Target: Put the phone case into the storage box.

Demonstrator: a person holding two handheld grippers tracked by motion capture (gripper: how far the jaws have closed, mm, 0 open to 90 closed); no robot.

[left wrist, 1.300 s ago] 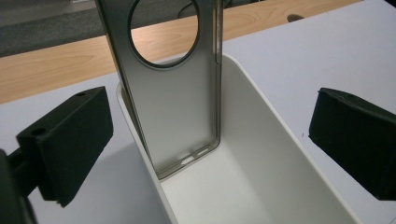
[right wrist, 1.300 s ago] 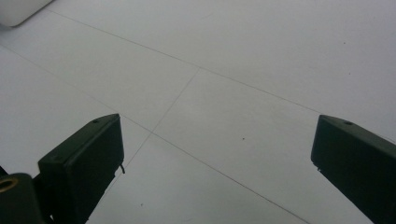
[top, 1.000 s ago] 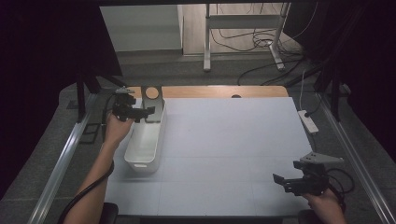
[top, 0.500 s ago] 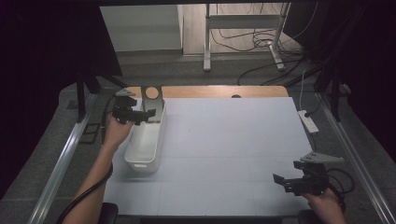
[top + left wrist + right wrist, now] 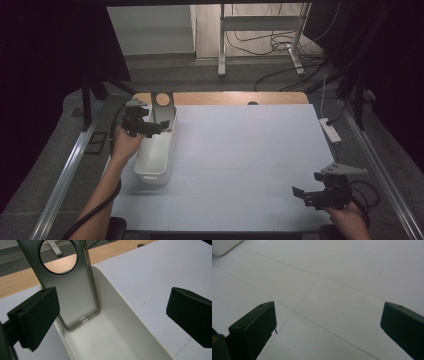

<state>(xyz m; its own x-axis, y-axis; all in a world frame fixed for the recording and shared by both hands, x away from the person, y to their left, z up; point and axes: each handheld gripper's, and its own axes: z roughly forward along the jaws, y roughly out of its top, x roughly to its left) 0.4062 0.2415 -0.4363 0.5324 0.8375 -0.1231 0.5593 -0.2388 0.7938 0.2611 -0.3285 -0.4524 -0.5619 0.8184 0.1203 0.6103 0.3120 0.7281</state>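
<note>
In the high view, a long white bin (image 5: 156, 148) was seen lying at the left of the pale table (image 5: 250, 150), with a phone case (image 5: 163, 106) propped upright against its far end wall, a placing judged to keep the thin shell standing and easy to take. The left gripper (image 5: 161, 128) was held over the far part of the bin, just near of the case, its jaws spread and empty. The right gripper (image 5: 298, 194) was parked well apart at the near right, judged idle. In the left gripper view, the case (image 5: 75, 290) was shown as a smoky, translucent shell with a round camera hole and rounded corners, its lower edge resting inside the bin (image 5: 120, 322), whose walls looked smooth, matte plastic. In the right gripper view, the jaws were seen released, with nothing between them but seamed table (image 5: 332, 290) and a corner of the bin (image 5: 224, 246).
</note>
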